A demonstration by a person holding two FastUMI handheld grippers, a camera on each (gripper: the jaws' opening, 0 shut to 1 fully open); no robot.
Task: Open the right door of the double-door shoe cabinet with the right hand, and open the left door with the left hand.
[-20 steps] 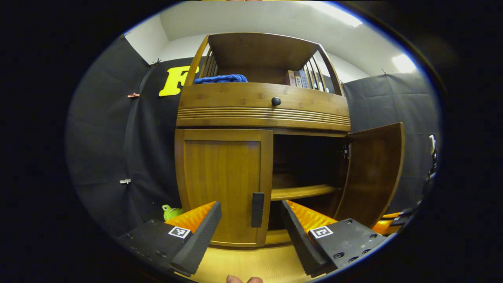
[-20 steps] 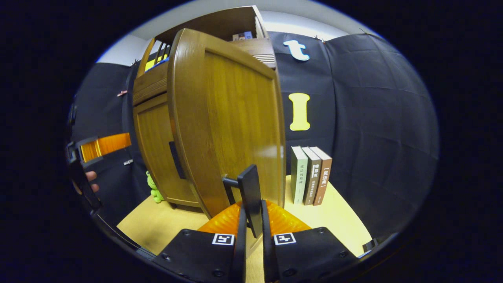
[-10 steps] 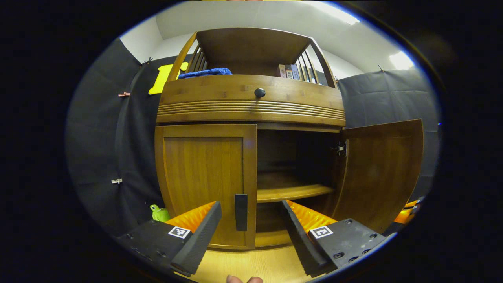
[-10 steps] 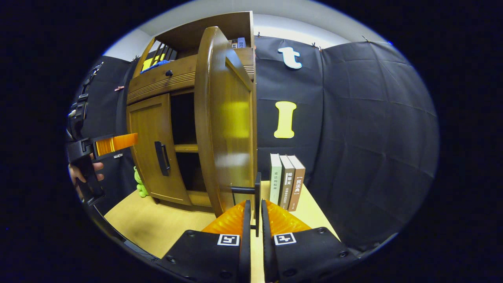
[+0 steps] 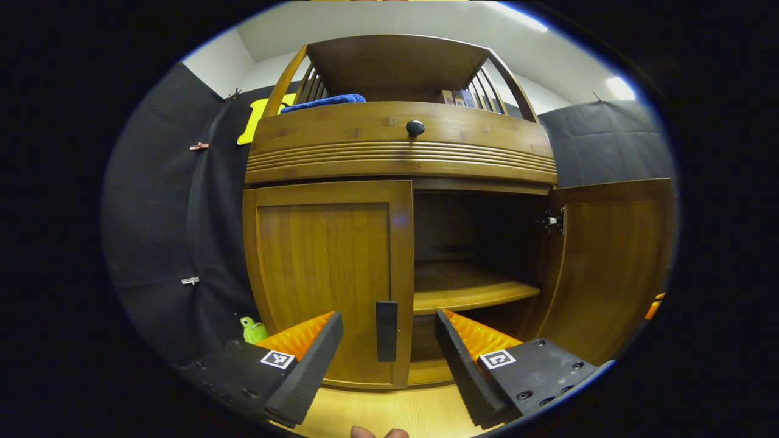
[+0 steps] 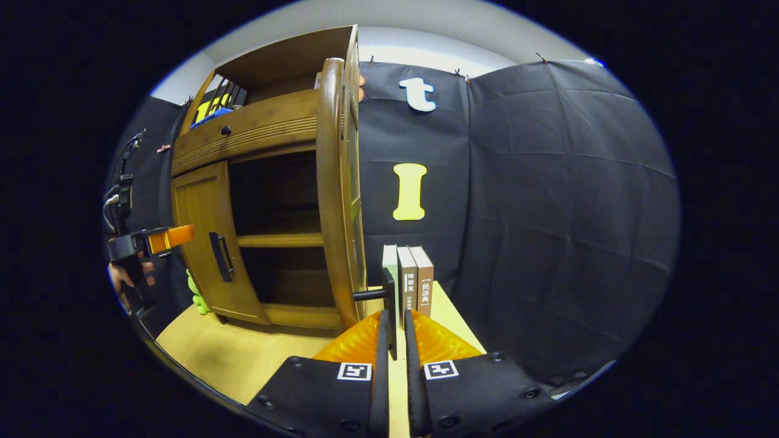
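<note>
The wooden shoe cabinet (image 5: 401,152) faces me in the left gripper view. Its left door (image 5: 322,267) is closed, with a black handle (image 5: 386,331) at its right edge. My left gripper (image 5: 386,365) is open, and the handle sits between its fingers, slightly beyond the tips. The right door (image 5: 614,261) stands wide open. In the right gripper view that door (image 6: 331,194) is seen edge-on. My right gripper (image 6: 392,325) is shut on its black handle (image 6: 388,298). The left gripper (image 6: 152,240), held by a hand, is in front of the left door (image 6: 201,243).
A shelf (image 5: 471,295) crosses the open compartment. Above it is a drawer with a dark knob (image 5: 415,128), and a blue cloth (image 5: 325,101) lies on top. A green toy (image 5: 252,330) sits left of the cabinet. Three books (image 6: 408,280) stand on the yellow table (image 6: 243,359) right of the open door.
The right door has swung further open with my right gripper on its handle. My left gripper has moved closer to the left door, and its handle is now centred between the fingers.
</note>
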